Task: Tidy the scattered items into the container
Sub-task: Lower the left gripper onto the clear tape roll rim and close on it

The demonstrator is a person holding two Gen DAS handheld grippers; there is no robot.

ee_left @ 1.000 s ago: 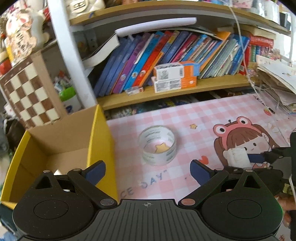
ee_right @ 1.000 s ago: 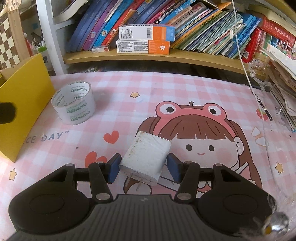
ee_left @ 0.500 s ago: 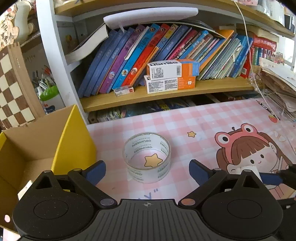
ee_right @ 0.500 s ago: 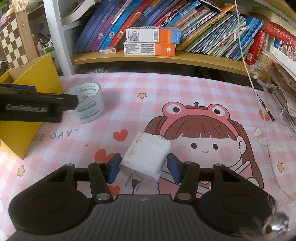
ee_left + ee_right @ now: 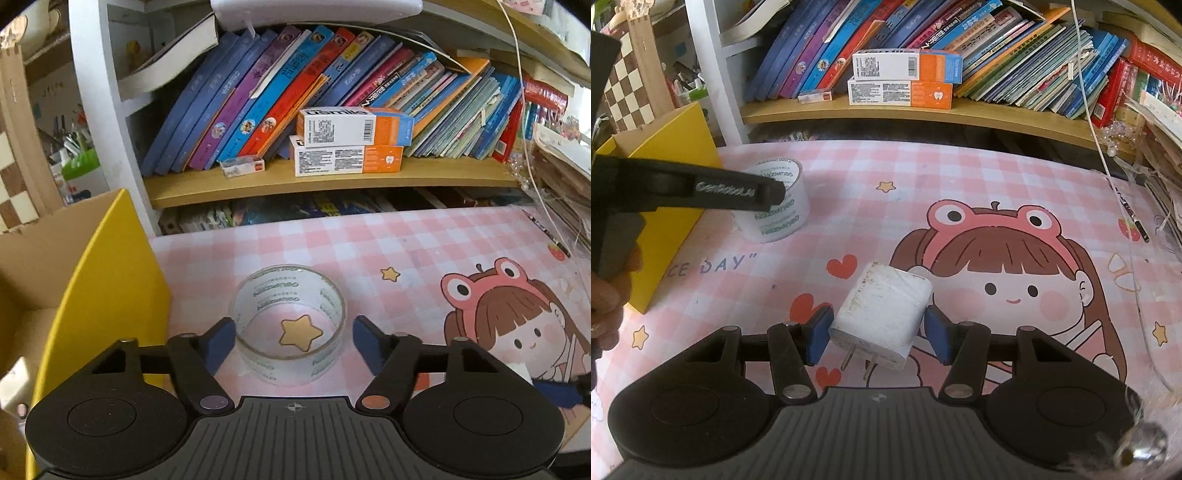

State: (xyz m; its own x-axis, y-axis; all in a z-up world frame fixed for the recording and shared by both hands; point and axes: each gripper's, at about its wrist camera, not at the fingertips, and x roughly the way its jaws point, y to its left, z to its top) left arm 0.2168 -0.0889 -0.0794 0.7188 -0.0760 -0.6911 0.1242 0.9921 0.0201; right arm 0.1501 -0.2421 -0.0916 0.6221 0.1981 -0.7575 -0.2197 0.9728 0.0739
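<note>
A clear tape roll (image 5: pixel 291 325) stands on the pink checked mat. My left gripper (image 5: pixel 293 345) is open, one finger on each side of the roll, not touching it. The roll also shows in the right wrist view (image 5: pixel 775 214), partly behind my left gripper's finger (image 5: pixel 738 190). My right gripper (image 5: pixel 879 334) is shut on a white plug adapter (image 5: pixel 882 317), prongs pointing towards the camera, just above the mat. A yellow cardboard box (image 5: pixel 92 288) stands open at the left, beside the tape; it also shows in the right wrist view (image 5: pixel 668 155).
A bookshelf with leaning books (image 5: pixel 295 96) and two stacked white-and-orange cartons (image 5: pixel 347 147) runs along the back. A paper pile (image 5: pixel 561 177) and a hanging white cord (image 5: pixel 1097 122) are at the right. A chessboard (image 5: pixel 628 88) stands behind the box.
My left gripper has moved right and forward from over the box until its open fingers flank the tape roll. My right gripper has lifted the adapter slightly, still shut on it.
</note>
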